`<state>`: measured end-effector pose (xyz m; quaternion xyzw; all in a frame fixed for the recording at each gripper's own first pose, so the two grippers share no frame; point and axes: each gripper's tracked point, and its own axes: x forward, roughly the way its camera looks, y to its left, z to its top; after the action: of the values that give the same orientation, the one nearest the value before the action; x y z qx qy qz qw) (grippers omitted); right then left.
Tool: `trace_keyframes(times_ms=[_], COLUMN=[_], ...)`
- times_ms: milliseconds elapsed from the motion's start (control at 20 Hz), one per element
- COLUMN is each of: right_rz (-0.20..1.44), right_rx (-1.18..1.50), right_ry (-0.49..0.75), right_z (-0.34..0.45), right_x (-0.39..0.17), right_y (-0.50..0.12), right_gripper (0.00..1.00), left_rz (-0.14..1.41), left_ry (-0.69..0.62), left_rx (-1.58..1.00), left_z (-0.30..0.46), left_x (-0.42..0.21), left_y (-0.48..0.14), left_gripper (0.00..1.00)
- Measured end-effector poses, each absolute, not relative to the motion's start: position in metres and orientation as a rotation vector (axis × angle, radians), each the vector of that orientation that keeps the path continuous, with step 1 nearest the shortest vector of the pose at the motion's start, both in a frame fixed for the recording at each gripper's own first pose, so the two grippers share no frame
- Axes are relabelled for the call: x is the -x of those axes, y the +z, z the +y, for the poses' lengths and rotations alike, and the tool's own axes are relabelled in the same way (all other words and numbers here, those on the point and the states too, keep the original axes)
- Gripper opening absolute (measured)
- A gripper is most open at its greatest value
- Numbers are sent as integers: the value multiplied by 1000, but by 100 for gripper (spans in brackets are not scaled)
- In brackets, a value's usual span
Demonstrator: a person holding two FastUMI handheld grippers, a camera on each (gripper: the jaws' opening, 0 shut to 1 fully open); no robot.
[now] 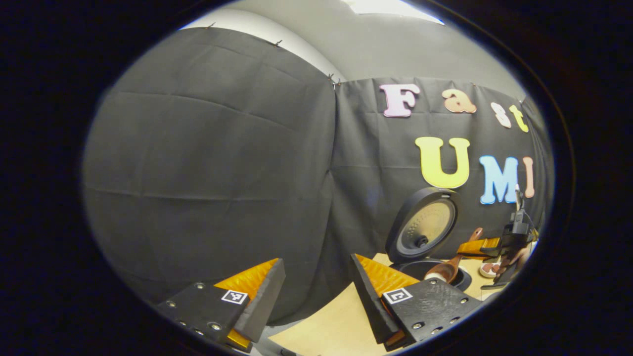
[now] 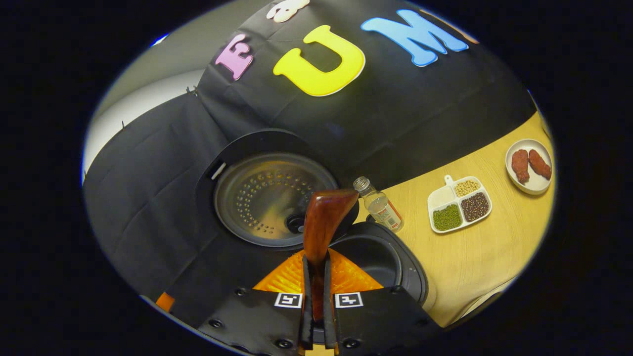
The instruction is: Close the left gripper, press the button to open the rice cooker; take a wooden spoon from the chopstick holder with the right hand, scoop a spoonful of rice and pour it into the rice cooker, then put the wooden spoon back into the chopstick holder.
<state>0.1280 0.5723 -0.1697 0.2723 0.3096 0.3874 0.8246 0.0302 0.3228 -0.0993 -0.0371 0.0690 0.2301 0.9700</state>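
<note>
Two fingers of right gripper (image 2: 316,296) clamp glossy brown wooden spoon (image 2: 324,217) mid-handle, bowl toward 12 o'clock over open black rice cooker (image 2: 395,262); stiff, light, likely slippery. Left gripper (image 1: 316,291) agape, empty.

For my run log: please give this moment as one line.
rice cooker: lid open | right claw: shut on wooden spoon, over pot | left claw: open, idle
</note>
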Motion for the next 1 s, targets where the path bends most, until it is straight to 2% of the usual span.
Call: trace_keyframes(times_ms=[150,300,350,400,500,850,1000], right_rz=[617,508,471,442,386,89,-16], right_rx=[-490,-387,-350,-311,-249,32,128], right_ry=[819,825,831,840,865,957,958], right_z=[573,567,565,564,563,577,577], right_x=[-132,-137,-136,-135,-131,-112,-108], right_y=[-174,-168,-166,-164,-160,-134,-126], right_gripper=[10,10,6,10,10,10,10], left_rz=[139,145,146,148,154,147,148], left_ry=[476,476,474,470,459,436,440], left_rx=[94,112,115,115,114,96,94], left_z=[327,326,324,322,316,307,307], left_x=[-32,-35,-36,-38,-43,-49,-47], left_y=[-105,-110,-110,-111,-113,-109,-107], left_gripper=[82,82,82,82,82,82,82])
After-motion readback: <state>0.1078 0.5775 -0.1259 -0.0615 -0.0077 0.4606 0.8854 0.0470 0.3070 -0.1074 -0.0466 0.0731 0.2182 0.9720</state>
